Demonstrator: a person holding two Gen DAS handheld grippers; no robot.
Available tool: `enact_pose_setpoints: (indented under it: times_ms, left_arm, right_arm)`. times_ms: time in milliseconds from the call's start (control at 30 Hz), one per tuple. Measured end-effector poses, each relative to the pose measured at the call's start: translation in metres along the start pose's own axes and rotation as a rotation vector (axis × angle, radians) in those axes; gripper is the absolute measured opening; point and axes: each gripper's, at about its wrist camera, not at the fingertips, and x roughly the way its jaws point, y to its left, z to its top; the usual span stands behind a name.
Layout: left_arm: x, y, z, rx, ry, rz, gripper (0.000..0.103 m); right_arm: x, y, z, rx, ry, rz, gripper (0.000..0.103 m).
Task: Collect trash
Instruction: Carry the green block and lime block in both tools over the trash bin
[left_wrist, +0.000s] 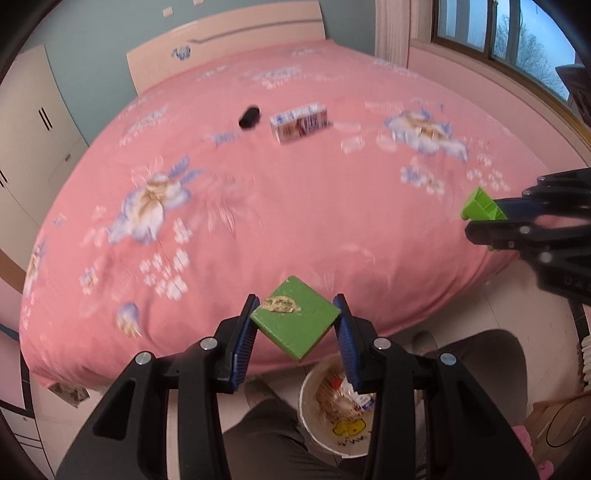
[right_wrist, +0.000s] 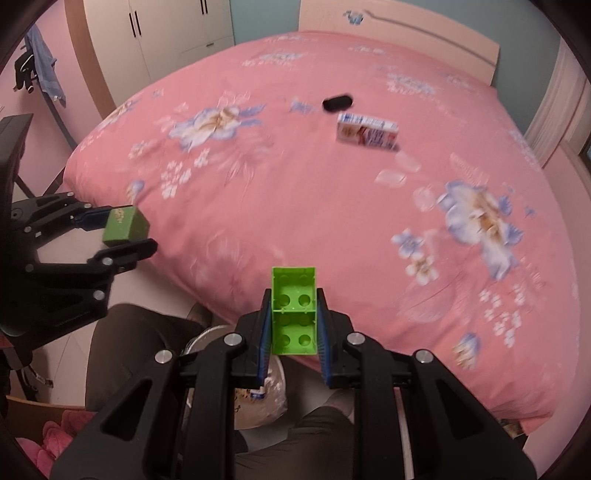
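Your left tool (left_wrist: 295, 328) is clamped on a dark green block (left_wrist: 295, 326), gripped corner to corner, with a tan smear on its top face. Your right tool (right_wrist: 293, 319) is clamped on a bright green toy brick (right_wrist: 294, 310), its hollow underside with round sockets facing the camera. Both tools hang past the near edge of the bed (left_wrist: 277, 203), which carries a pink floral cover.

In the left wrist view, a white bin (left_wrist: 332, 435) sits on the floor at 6 o'clock, below the block, already holding wrappers; your trouser legs flank it. Your right tool with its brick shows at 3 o'clock.

Well up the bed, at 12 o'clock in both views, a small printed carton (left_wrist: 300, 122) stands just beside a black oval object (left_wrist: 249, 117). The cover is motion-blurred.
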Motion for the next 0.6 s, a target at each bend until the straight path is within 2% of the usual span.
enact_pose_setpoints:
  times_ms: [600]
  left_arm:
    - [0.097,-0.017,-0.085,-0.028,0.219,-0.059,0.043]
  right_arm:
    - [0.125,0.037,-0.077,-0.027,0.236,0.09,0.022]
